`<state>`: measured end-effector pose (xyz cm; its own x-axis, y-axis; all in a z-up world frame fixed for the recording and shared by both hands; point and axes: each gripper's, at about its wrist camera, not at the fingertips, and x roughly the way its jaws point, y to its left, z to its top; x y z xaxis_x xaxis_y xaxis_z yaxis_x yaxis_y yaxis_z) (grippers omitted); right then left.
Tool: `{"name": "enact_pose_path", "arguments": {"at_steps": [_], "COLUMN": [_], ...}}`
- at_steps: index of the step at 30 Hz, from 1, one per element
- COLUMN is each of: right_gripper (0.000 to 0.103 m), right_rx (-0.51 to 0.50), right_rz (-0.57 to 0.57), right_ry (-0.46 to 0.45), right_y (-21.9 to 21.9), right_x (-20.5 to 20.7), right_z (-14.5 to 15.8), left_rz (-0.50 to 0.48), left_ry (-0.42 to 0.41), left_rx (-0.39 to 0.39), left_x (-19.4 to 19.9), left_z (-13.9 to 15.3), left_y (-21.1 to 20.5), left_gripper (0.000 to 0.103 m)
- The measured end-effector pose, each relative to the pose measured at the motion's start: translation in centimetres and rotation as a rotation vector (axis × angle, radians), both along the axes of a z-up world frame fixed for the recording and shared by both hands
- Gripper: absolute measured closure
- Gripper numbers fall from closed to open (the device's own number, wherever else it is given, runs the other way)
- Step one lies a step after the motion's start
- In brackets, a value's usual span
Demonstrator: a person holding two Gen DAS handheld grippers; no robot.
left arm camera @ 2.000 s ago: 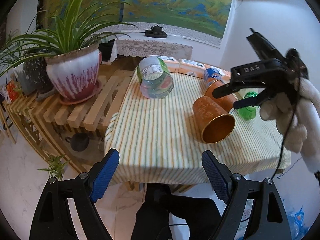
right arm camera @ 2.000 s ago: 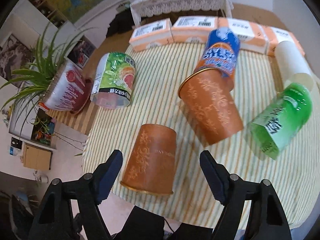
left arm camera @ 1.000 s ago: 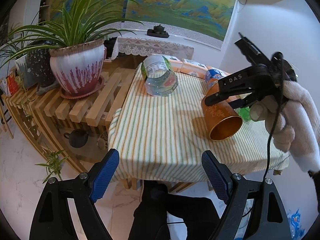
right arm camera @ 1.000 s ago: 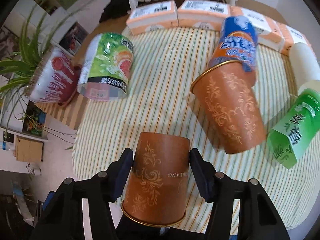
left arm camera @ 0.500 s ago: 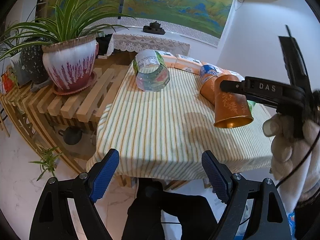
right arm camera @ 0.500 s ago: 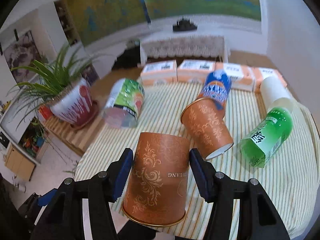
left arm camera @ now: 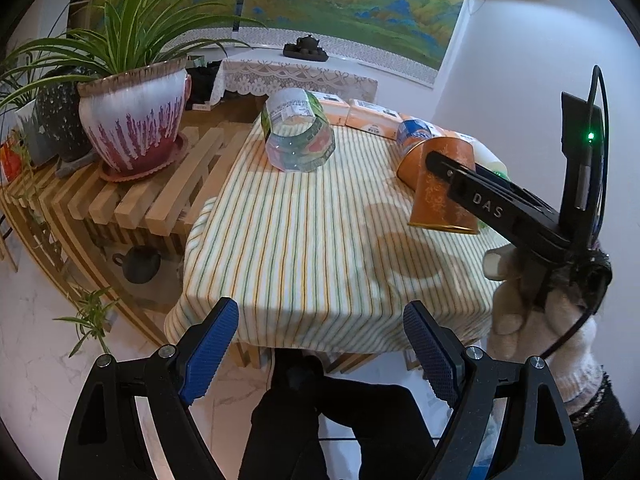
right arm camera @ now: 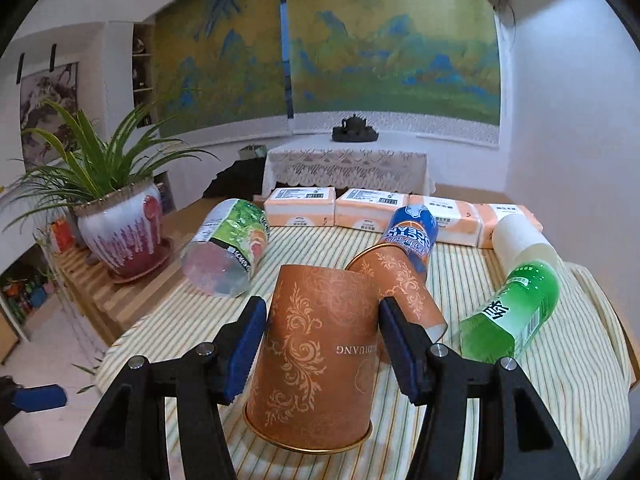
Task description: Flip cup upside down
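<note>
While inverted, cup (right arm camera: 316,356) reading "HUANG", right claw (right arm camera: 322,354) clamped

The left wrist view looks from off the near edge of the tabletop (left arm camera: 304,240), set back and above it, facing forward and down along the left tongs (left arm camera: 320,348), whose blue pads frame the bottom of the picture over the floor. Ahead and to the right of those tongs it takes in the right tongs (left arm camera: 448,178) from the side, out over the cloth. The right wrist view sits far closer in and lower, above the tabletop (right arm camera: 560,380), looking nearly level along the right tongs (right arm camera: 322,338) toward the far wall. Both views share the striped cloth, the potted plant (left arm camera: 132,120) (right arm camera: 116,236) to the left of the tongs, and the cup (left arm camera: 444,188) (right arm camera: 316,356).
</note>
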<state>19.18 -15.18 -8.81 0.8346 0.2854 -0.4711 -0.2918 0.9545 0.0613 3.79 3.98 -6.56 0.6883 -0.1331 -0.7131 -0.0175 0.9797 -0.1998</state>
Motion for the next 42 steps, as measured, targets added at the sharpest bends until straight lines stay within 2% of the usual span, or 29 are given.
{"name": "enact_pose_path", "arguments": {"at_steps": [2,7,19,27,42], "right_gripper": [0.049,0.049,0.049,0.049,0.049], "right_rx": [0.023,-0.008,-0.039,-0.041,-0.017], "right_rz": [0.002,0.002,0.007,0.034,0.063], "right_ry": [-0.018,-0.061,-0.084,-0.064,0.03], "right_y": [0.0,0.8,0.5,0.4,0.3], "right_x": [0.1,0.0,-1.9,-3.6,-5.6], "right_z": [-0.2,-1.0,-2.0,-1.9,-1.5], "left_rz": [0.0,-0.001,0.0,-0.001,0.0], "left_ry": [0.005,0.007,0.0,-0.005,-0.033], "left_rx": [0.002,0.002,0.002,0.004,0.049], "left_x": [0.1,0.2,0.0,-0.4,-1.5], "left_z": [-0.2,-0.3,0.1,0.1,0.2], "left_y": [0.0,-0.1,-0.2,-0.2,-1.0], "left_gripper": [0.016,0.016,0.016,0.016,0.016]}}
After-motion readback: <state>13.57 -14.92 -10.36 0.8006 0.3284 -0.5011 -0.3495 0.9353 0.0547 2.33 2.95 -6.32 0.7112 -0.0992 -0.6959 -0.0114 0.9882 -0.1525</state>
